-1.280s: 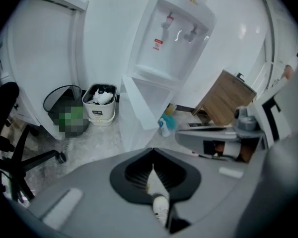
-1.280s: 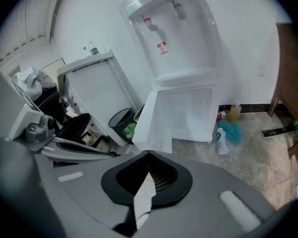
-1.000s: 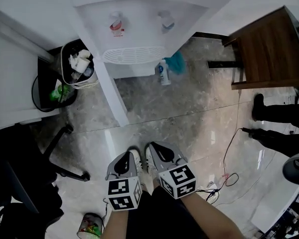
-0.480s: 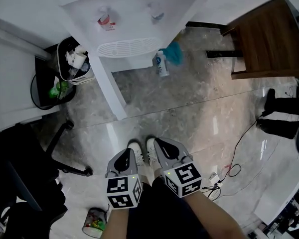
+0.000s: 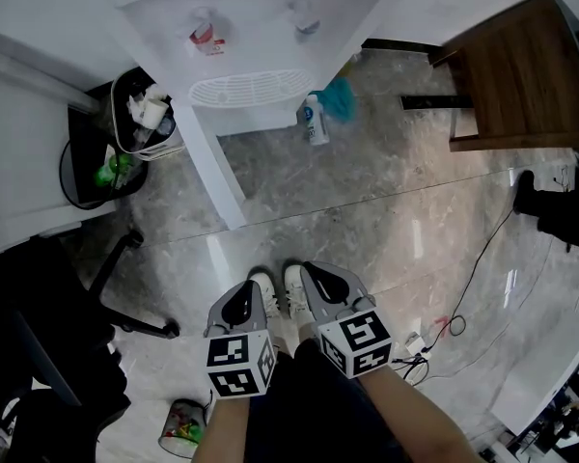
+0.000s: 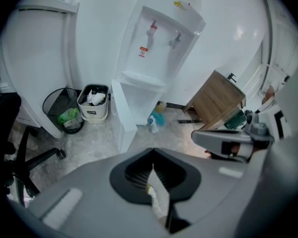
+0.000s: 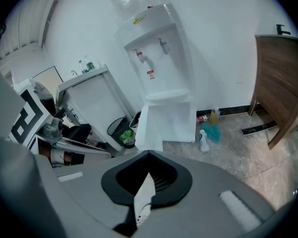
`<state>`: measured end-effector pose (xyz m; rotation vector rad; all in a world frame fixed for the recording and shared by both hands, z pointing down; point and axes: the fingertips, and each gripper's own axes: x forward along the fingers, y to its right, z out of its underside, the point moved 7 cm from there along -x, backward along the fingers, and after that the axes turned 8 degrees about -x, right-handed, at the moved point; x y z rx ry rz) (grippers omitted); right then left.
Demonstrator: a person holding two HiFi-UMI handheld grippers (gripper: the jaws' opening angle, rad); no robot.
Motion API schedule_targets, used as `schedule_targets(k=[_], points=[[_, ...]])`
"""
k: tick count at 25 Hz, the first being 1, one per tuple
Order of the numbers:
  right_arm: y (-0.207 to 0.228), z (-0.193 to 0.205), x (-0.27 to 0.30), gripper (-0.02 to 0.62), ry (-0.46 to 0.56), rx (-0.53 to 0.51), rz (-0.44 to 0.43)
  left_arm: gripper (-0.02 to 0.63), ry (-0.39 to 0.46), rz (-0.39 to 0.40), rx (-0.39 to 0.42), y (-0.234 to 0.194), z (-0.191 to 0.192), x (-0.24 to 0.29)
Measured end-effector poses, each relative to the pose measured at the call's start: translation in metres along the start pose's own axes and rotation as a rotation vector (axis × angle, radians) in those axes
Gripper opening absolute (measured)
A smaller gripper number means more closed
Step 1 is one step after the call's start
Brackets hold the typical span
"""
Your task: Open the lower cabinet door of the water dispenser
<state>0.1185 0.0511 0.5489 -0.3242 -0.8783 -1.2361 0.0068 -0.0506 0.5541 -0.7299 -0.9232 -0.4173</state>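
Change: against a second ago, the dispenser (image 5: 251,37) sits higher in the head view. The black boot (image 5: 550,208) at 3 o'clock has slid out to the edge, and its mate has gone. Both grippers have barely budged.
Door: the door (image 5: 215,172) already stands swung open. It is a white panel running from the dispenser's base out over the floor towards 6 o'clock.
Door from grippers: in the head view it lies at 12 o'clock from the left gripper (image 5: 248,297) and 11 o'clock from the right gripper (image 5: 316,278). It is well apart from both, with bare floor between.
Left gripper: jaws together, nothing in them. Its own view looks over them at the door and dispenser at 12 o'clock.
Right gripper: jaws together and empty too. In its view the door hangs just above the jaw tips at 12 o'clock.
Pose: both forearms (image 5: 224,434) come in from 6 o'clock, with the grippers side by side and angled down over the white shoes (image 5: 291,292). The left points to 12 o'clock, the right leans to 11.
Nearby: a bin (image 5: 145,114) stands at 9 o'clock of the door. A bottle (image 5: 315,123) lies at its 2 o'clock.
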Motion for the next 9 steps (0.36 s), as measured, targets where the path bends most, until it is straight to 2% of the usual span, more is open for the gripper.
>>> schedule_targets(k=[9], points=[[-0.0015, 0.0064, 0.0008, -0.005, -0.022, -0.005, 0.007, 0.006, -0.007, -0.003, -0.011, -0.0036, 0.0031, 0.0005]])
